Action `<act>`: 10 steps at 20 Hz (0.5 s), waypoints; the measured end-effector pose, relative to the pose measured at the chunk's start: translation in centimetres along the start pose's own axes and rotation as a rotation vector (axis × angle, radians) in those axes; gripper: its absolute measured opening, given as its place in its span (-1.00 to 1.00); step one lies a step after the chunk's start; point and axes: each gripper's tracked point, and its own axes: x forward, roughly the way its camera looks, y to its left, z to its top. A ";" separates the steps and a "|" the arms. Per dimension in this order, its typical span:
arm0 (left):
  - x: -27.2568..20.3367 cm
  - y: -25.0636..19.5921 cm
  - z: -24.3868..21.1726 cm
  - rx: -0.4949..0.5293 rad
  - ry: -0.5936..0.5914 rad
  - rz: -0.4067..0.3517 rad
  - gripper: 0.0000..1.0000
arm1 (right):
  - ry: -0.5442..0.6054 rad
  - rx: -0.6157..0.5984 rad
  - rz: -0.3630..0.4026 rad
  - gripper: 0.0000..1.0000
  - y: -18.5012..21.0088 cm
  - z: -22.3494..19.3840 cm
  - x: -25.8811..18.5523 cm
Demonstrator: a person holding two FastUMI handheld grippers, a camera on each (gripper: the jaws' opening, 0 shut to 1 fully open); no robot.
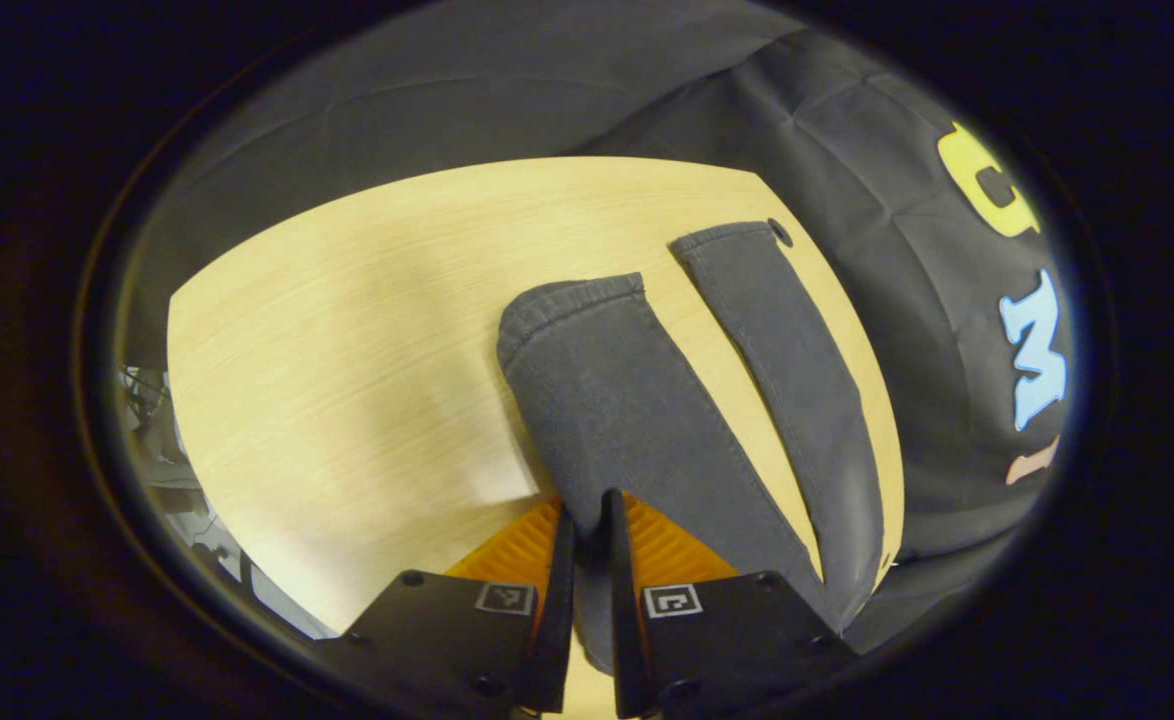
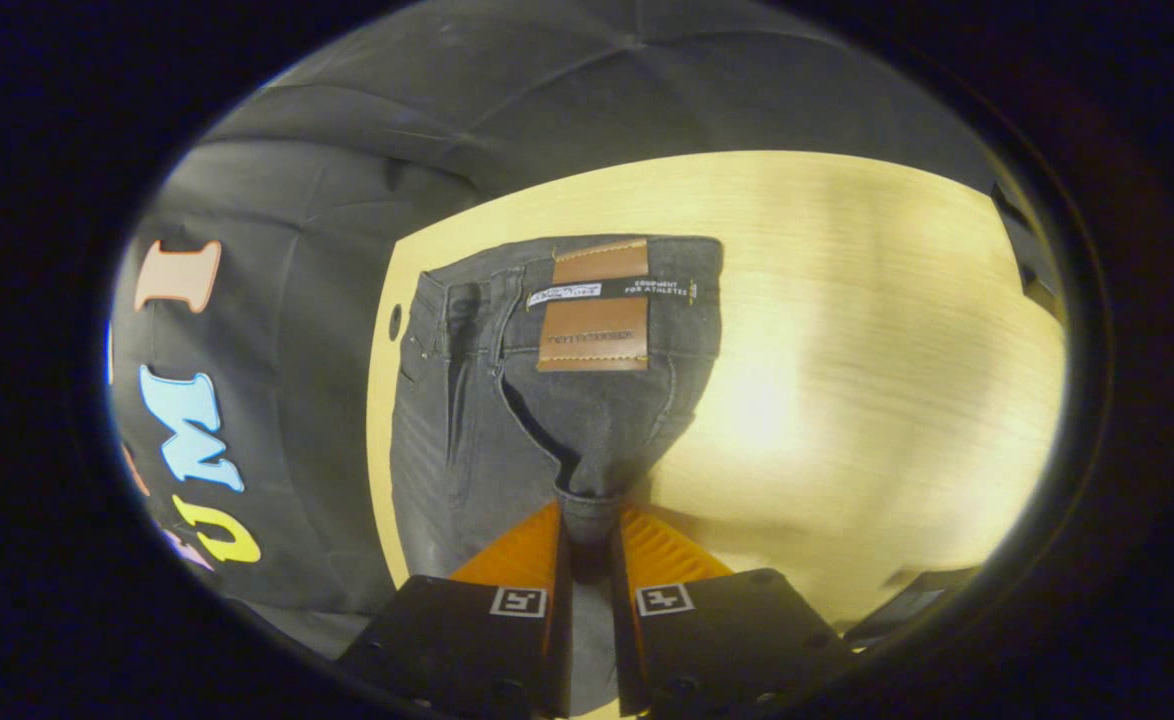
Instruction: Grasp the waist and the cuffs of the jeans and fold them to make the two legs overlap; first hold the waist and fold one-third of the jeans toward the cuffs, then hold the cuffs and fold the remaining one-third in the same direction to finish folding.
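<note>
Dark grey jeans [image 1: 627, 420] lie on a light wooden table [image 1: 347, 350]. In the left gripper view two legs stretch away from me, their cuffs [image 1: 572, 300] at the far end, with a strip of bare table between them. My left gripper [image 1: 587, 515] is shut on the near end of the closer leg, and the cloth is pinched between both fingers. In the right gripper view the waist shows, with a brown leather patch [image 2: 593, 305] on its band. My right gripper [image 2: 587, 520] is shut on a bunched fold of the jeans [image 2: 587, 420] below that patch.
The table's edge runs close past the jeans on the side of the black cloth wall [image 1: 907, 250]. A small round hole [image 1: 780, 232] sits in the tabletop by the far cuff. Wide bare wood [image 2: 847, 380] spreads to the other side.
</note>
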 end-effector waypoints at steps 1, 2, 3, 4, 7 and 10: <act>0.0 -0.3 0.1 -0.019 0.014 -0.011 -0.77 | 0.008 0.000 0.012 -0.75 0.2 0.1 -0.2; -0.2 -0.4 0.1 -0.034 0.020 -0.017 -0.81 | 0.025 0.002 0.028 -0.78 0.6 0.1 -0.6; -0.4 -0.7 0.1 -0.050 0.032 -0.022 -0.81 | 0.035 0.001 0.049 -0.83 0.9 0.0 -0.8; -1.0 -0.9 0.2 -0.073 0.042 -0.028 -0.81 | 0.053 -0.003 0.072 -0.84 1.3 0.0 -1.3; -2.8 -2.0 0.3 -0.152 0.079 -0.049 -0.81 | 0.124 -0.022 0.133 -0.85 2.9 0.6 -3.3; -4.5 -3.6 0.6 -0.296 0.135 -0.068 -0.82 | 0.225 -0.089 0.175 -0.86 5.6 1.4 -5.0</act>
